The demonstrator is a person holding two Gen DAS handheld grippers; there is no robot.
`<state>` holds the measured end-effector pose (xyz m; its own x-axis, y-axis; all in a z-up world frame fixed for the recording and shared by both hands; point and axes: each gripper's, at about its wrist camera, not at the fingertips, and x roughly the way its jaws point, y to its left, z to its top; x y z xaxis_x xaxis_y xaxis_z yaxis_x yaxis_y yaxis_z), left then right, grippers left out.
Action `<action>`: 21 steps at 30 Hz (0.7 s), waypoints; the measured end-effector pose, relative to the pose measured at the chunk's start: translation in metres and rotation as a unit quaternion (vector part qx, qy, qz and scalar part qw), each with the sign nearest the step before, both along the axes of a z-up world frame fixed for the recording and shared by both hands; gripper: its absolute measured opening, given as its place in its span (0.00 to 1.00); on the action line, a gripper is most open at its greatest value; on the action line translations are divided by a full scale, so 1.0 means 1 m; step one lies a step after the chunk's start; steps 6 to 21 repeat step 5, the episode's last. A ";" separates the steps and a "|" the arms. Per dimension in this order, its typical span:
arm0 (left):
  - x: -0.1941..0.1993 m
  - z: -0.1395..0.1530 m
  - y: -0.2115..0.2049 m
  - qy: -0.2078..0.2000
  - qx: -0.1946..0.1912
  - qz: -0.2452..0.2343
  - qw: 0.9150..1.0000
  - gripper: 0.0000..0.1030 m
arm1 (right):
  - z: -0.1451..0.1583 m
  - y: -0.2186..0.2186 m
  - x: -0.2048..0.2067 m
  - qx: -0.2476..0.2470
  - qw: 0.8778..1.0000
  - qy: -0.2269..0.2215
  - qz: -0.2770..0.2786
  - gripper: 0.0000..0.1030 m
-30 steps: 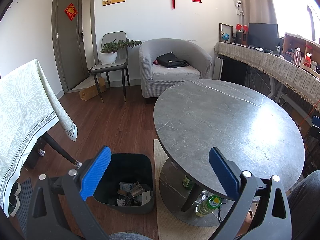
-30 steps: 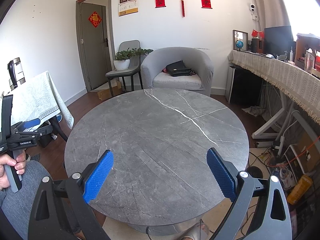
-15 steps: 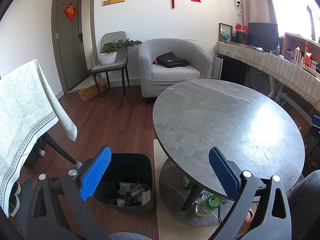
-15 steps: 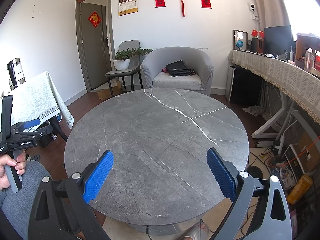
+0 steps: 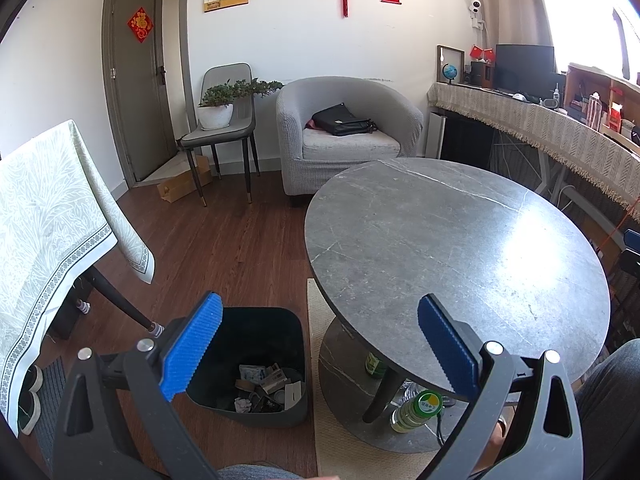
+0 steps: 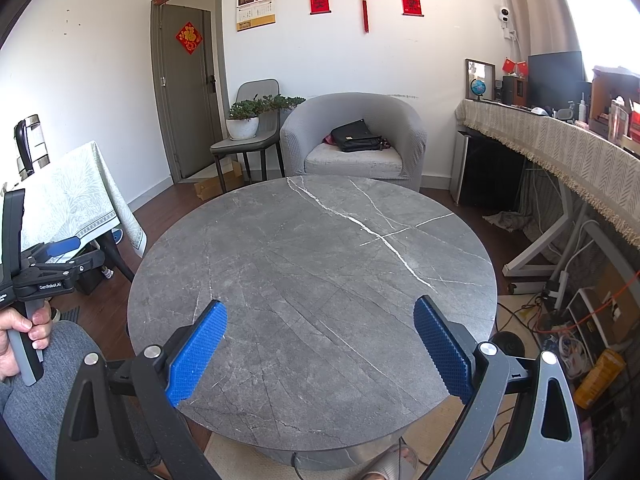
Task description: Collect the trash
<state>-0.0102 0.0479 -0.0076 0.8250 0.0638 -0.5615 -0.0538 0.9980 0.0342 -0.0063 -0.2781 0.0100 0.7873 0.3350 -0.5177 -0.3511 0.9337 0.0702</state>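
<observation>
A dark bin (image 5: 256, 360) stands on the wooden floor left of the round grey marble table (image 5: 452, 248), with crumpled paper and wrappers (image 5: 266, 386) lying in its bottom. My left gripper (image 5: 320, 344) hangs open above the bin's right rim and the table's near edge, with nothing between its blue pads. In the right wrist view, my right gripper (image 6: 318, 350) is open over the near part of the bare table top (image 6: 312, 280), holding nothing. The left gripper (image 6: 44, 264) also shows there at the far left, held in a hand.
Bottles (image 5: 412, 406) stand on the table's lower base. A cloth-covered table (image 5: 44, 216) is at the left, a grey armchair (image 5: 344, 136) with a black bag and a chair with a potted plant (image 5: 218, 112) at the back. A long desk (image 6: 560, 148) and floor cables (image 6: 560, 320) lie right.
</observation>
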 end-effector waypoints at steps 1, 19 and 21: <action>0.000 0.000 0.000 0.000 0.001 0.001 1.000 0.97 | 0.000 0.000 0.000 0.000 1.000 0.000 0.000 0.93; 0.000 0.000 -0.001 0.002 0.002 0.004 1.000 0.97 | 0.000 0.000 0.000 0.000 1.000 0.000 0.000 0.93; 0.000 0.000 -0.001 0.002 0.002 0.004 1.000 0.97 | 0.000 0.000 0.000 0.000 1.000 0.000 0.000 0.93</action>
